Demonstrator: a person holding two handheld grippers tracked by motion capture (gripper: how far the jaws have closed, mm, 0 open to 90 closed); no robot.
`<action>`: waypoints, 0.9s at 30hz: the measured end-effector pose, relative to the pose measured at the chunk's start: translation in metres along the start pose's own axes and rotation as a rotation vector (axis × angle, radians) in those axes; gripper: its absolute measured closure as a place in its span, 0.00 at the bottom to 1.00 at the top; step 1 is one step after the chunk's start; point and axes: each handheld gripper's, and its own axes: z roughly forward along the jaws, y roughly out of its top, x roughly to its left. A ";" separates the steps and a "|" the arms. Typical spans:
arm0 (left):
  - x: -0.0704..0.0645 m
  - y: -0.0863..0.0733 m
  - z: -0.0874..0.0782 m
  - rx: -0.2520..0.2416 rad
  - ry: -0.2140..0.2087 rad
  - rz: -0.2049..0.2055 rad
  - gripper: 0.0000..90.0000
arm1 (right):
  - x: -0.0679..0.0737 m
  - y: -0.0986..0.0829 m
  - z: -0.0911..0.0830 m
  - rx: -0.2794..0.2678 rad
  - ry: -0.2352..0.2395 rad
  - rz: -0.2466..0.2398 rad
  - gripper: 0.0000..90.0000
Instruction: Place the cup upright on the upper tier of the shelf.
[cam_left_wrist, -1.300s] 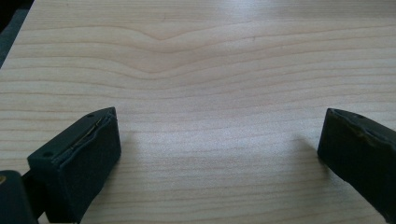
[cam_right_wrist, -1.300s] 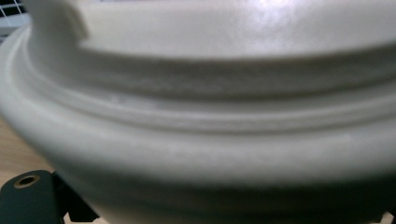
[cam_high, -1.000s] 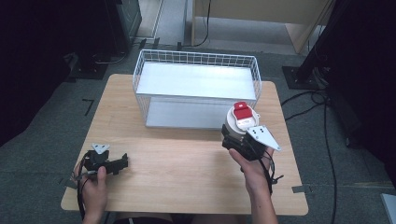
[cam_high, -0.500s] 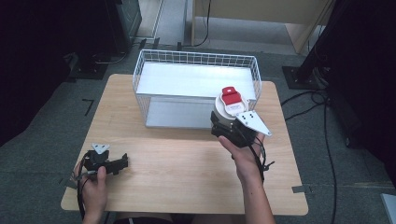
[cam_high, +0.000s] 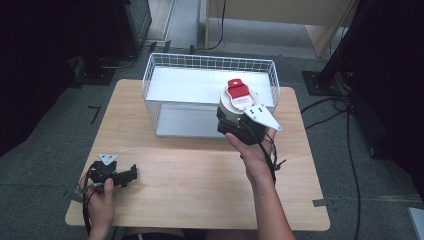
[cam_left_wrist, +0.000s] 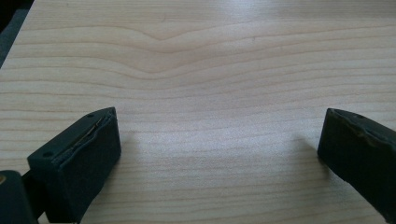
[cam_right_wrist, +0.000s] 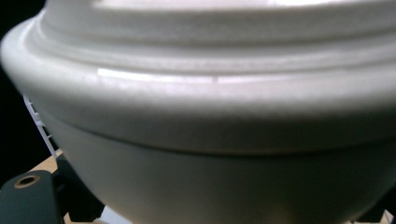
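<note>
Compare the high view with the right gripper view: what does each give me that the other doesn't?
High view alone: the white container's red lid flap, the wire basket behind it, the right gripper carrying it, the left gripper low on the wooden table. Right gripper view alone: the ridged rim close up, and a seam line below it. Both share the white container itself and a bit of basket wire.

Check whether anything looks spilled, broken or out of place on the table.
Nothing stands out. The white tub with a red lid is held upright in the right gripper over the wire basket; the left gripper rests open on the table.
</note>
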 end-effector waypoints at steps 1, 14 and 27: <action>0.000 0.000 0.000 0.000 0.000 0.000 0.00 | 0.000 0.000 0.000 0.000 0.000 0.000 0.11; 0.000 0.000 0.000 0.000 0.000 0.000 0.00 | 0.013 0.032 0.022 -0.046 0.014 -0.035 0.11; 0.000 0.000 0.000 0.001 -0.001 0.000 0.00 | 0.023 0.049 0.058 -0.045 0.021 -0.031 0.11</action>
